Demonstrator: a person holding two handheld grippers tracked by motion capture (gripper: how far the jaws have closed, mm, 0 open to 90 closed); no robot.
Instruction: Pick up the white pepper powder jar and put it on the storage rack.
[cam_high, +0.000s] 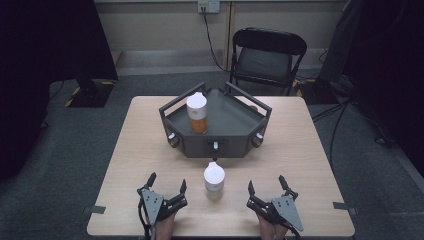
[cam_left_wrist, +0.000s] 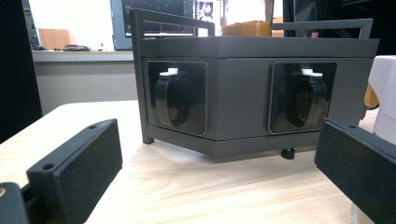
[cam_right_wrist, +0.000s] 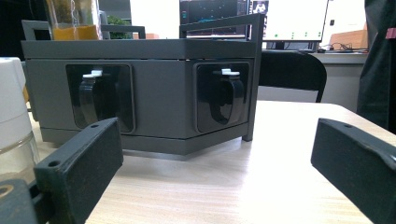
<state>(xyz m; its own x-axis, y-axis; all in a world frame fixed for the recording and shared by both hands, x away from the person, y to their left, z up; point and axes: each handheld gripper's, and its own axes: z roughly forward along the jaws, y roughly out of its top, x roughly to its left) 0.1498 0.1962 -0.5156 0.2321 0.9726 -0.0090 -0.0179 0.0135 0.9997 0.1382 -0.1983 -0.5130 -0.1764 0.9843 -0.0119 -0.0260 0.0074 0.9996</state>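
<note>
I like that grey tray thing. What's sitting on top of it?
On the grey tray stands one jar with a white lid and orange stuff inside. The tray floor beneath the jar is covered, so that spot can't be seen.

High view: I look from above the near edge of the counter (cam_high: 150, 130), forward and down, far enough to take in the whole top, floor and folding chair (cam_high: 267, 55) behind.

Left gripper view: I sit low, just above the counter, looking along the left hand-held gripper (cam_high: 166, 186) at the grey tray (cam_left_wrist: 233, 93) close ahead.

Right gripper view: same low height on the right hand-held gripper (cam_high: 266, 185), facing the tray's other front corner.

Shared: all three show the tray front and the orange-filled jar (cam_high: 197, 113); both low views catch the white-capped jar (cam_high: 214, 177) at an edge.
</note>
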